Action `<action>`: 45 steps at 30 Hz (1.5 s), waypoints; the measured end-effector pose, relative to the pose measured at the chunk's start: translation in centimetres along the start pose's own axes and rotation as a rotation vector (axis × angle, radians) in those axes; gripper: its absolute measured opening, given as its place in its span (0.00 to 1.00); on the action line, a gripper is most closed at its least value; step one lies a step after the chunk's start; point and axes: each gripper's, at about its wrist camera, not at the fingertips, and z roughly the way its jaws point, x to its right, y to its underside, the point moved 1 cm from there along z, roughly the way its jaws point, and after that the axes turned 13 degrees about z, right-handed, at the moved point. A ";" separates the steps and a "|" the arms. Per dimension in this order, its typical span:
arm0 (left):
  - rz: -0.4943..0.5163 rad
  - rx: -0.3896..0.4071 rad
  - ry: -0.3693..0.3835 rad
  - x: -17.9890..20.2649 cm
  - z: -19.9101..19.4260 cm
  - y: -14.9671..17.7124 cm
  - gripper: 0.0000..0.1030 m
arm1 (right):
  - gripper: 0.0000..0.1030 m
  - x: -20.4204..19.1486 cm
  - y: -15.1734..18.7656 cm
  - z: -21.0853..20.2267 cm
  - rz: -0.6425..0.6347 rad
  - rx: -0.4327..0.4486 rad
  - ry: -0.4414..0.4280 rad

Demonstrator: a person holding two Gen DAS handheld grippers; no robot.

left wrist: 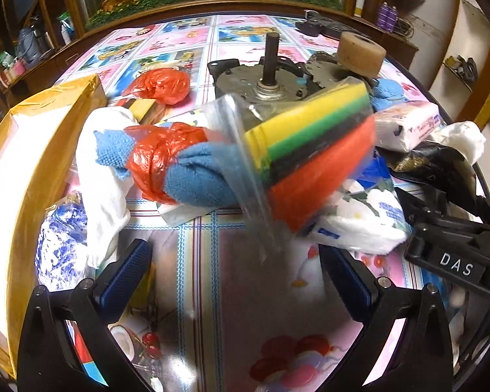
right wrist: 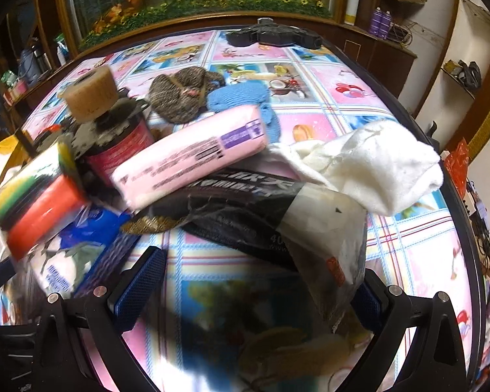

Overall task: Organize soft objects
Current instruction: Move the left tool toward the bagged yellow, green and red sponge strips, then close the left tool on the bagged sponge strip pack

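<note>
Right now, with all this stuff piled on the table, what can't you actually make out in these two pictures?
- Sponge pack: motion-blurred in both views; what holds it up is unclear.
- Pink packet: print too blurred to read, right view.
- Black bag: lettering partly hidden under the pink packet.
- Yellow box: inside overexposed, cut by the left view's edge.
- Blue cloth: partly hidden by its red plastic wrap.
</note>
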 end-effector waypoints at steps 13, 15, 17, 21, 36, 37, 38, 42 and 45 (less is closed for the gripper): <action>-0.015 0.294 -0.030 -5.8 -10.0 2.3 0.99 | 0.93 3.3 0.9 -5.7 0.035 0.138 -0.060; 0.021 0.298 -0.058 -5.9 -10.3 2.4 0.99 | 0.94 3.6 0.8 -7.9 0.037 0.254 -0.063; 0.070 0.282 -0.063 -5.4 -9.8 2.2 0.99 | 0.95 3.7 0.9 -8.8 0.038 0.325 -0.042; 0.154 0.263 -0.015 -3.3 -8.8 1.9 0.89 | 0.95 5.4 1.2 -8.2 0.108 0.329 -0.052; 0.361 0.160 0.096 1.3 -3.2 -5.0 0.70 | 0.95 9.4 1.0 -8.0 0.300 0.277 -0.171; 0.372 0.155 0.075 1.5 -3.2 -5.0 0.69 | 0.95 9.0 0.8 -7.6 0.302 0.276 -0.169; 0.388 0.146 0.051 1.7 -3.2 -4.7 0.60 | 0.95 9.0 0.8 -7.7 0.305 0.277 -0.170; 0.393 0.094 0.083 1.8 -3.2 -4.1 0.22 | 0.95 9.0 0.9 -7.7 0.313 0.283 -0.162; 0.349 0.101 0.155 1.1 -4.1 -3.5 0.17 | 0.95 8.9 0.9 -7.9 0.318 0.288 -0.156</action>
